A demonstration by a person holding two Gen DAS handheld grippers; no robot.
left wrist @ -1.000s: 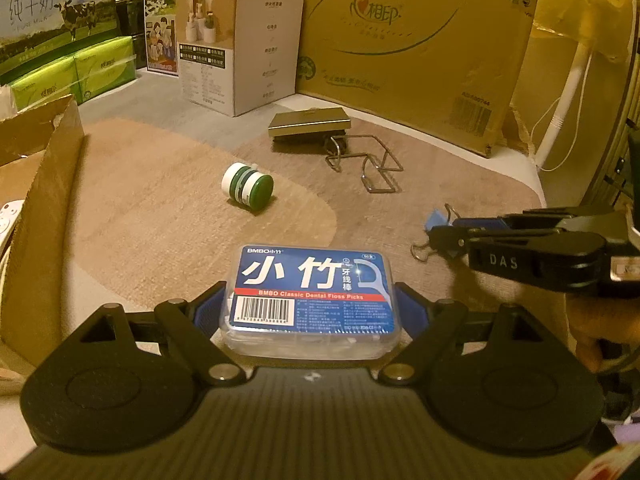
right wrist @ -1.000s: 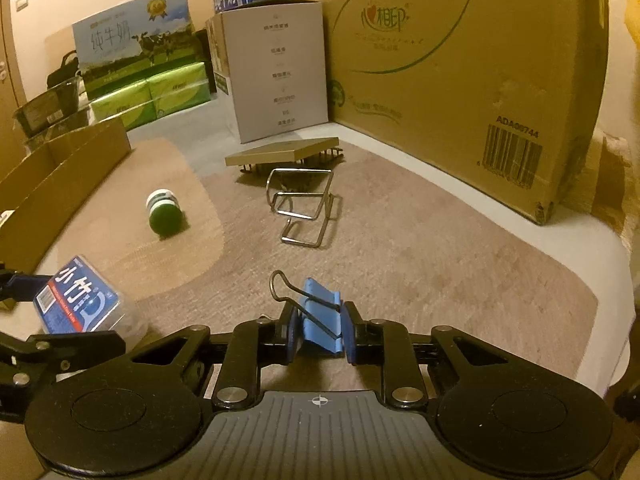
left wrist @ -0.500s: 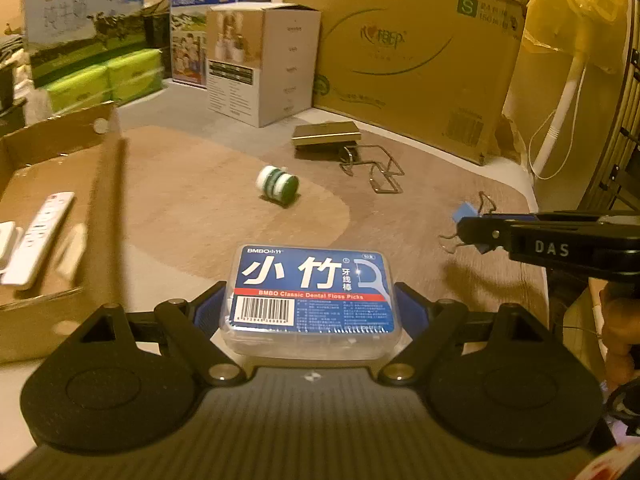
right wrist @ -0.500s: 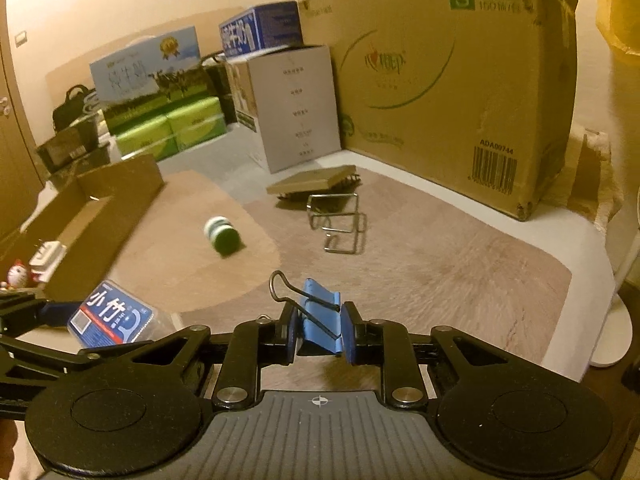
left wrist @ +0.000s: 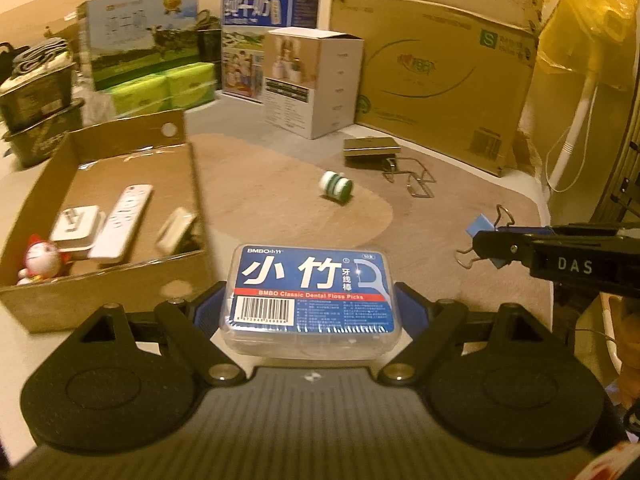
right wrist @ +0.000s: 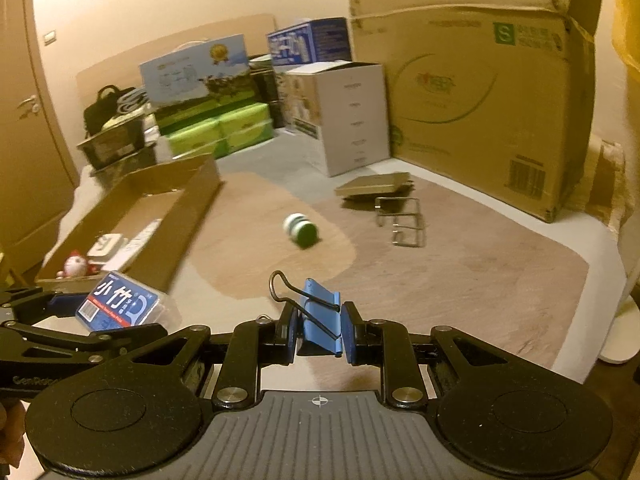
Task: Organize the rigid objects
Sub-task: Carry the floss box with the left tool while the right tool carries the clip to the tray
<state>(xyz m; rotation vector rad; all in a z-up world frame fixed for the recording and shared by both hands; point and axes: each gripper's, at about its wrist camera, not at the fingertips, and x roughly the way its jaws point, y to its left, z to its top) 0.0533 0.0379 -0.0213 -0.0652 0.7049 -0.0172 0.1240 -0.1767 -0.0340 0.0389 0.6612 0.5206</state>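
My left claw [left wrist: 310,308] clamps one floss-pick box [left wrist: 310,300]; my right claw [right wrist: 320,330] pinches one blue binder clip [right wrist: 318,316]; one green bottle [left wrist: 337,187] lies on the mat; the cardboard tray [left wrist: 192,184] holds perhaps four items.

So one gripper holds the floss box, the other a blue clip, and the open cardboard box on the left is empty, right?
Not quite. The cardboard box is not empty: the left wrist view shows a remote and a small toy inside. The left gripper does hold the floss box, the right gripper the clip.

a home storeroom: stacked cartons [right wrist: 480,92], milk boxes [left wrist: 140,52], rug [right wrist: 440,272].
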